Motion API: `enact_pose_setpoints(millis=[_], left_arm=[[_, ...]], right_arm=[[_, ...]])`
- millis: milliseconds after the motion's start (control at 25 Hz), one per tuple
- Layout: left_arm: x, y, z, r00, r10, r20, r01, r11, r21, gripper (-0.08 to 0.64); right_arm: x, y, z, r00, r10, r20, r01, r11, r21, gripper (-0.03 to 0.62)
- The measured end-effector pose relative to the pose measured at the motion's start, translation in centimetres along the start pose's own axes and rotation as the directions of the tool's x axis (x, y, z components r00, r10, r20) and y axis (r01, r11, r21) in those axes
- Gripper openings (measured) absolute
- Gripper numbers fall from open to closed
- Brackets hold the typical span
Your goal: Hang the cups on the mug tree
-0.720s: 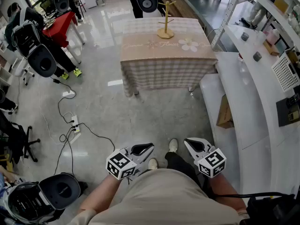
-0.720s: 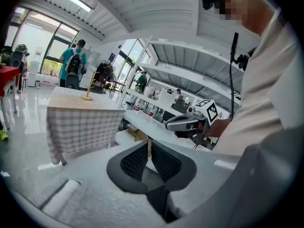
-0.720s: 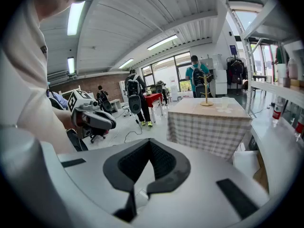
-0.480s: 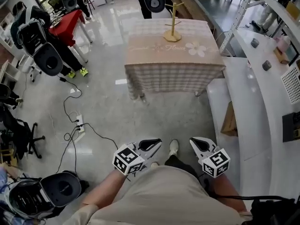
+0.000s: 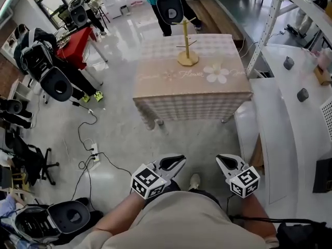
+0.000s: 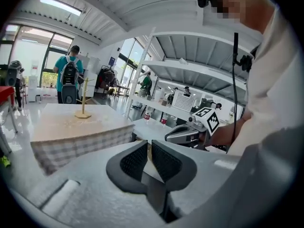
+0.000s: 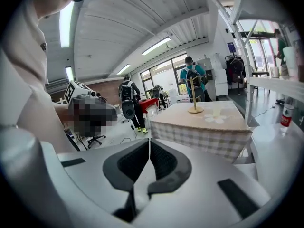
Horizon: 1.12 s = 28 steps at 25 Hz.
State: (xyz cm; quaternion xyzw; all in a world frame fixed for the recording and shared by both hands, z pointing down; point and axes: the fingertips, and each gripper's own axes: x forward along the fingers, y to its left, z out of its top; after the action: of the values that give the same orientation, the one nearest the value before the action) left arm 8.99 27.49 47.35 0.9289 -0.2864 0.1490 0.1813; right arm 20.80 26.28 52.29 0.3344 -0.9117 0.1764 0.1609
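Observation:
The wooden mug tree (image 5: 186, 44) stands upright on a table with a checked cloth (image 5: 192, 90), a few steps ahead of me. Its pegs are bare, and no cup shows in any view. My left gripper (image 5: 178, 162) and right gripper (image 5: 221, 160) hang low, close to my body, over the grey floor. Both are shut with nothing between the pads. The left gripper view shows its jaws (image 6: 149, 141) closed, the mug tree (image 6: 83, 101) far off and the right gripper (image 6: 183, 135) beside it. The right gripper view shows closed jaws (image 7: 149, 140) and the mug tree (image 7: 193, 97).
White shelving and a white counter (image 5: 290, 113) run along the right. Cables and a power strip (image 5: 93, 152) lie on the floor at the left. Black chairs (image 5: 54, 84) and a red table (image 5: 78, 48) stand at the far left. A person with a backpack (image 5: 168, 4) stands behind the table.
The table and mug tree have come a little nearer and lower in the head view. Both grippers stay shut in front of my body.

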Motion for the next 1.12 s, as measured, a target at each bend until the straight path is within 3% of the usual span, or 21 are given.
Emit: enact_pose_setpoints(millis=[80,200,480,640,840,1120], left_arm=[[0.9,1.4,0.6,1.000,0.012,-0.003,-0.012,1.000,-0.026,0.031],[2.4,4.4,1.7,1.000,0.000,0.009,0.001,0.997,-0.084,0.032],[6.8,15.0,4.1,0.998,-0.034,0.055,0.040,0.992,-0.121,0.064],[7.6,20.0,6.7,0.996,-0.080,0.043,0.084,0.991,-0.102,0.074],[8.8,25.6,9.4,0.987,-0.162,-0.018,0.162,0.987,-0.014,0.078],[10.6,31.1,12.6,0.991,-0.131,0.009,0.131,0.991,-0.037,0.091]], right_arm=[[1.2,-1.8,0.7,1.000,0.004,0.019,-0.004,1.000,0.027,0.027],[3.8,-4.9,1.9,1.000,-0.009,0.030,0.007,0.998,0.055,0.110],[11.8,-13.7,4.2,0.994,-0.104,0.012,0.103,0.990,0.092,0.161],[15.2,-17.6,7.4,0.981,-0.194,0.002,0.193,0.976,0.102,0.179],[20.1,-24.0,11.1,0.949,-0.315,0.013,0.312,0.945,0.103,0.207],[26.5,-34.3,12.2,0.926,-0.377,-0.017,0.375,0.913,0.162,0.298]])
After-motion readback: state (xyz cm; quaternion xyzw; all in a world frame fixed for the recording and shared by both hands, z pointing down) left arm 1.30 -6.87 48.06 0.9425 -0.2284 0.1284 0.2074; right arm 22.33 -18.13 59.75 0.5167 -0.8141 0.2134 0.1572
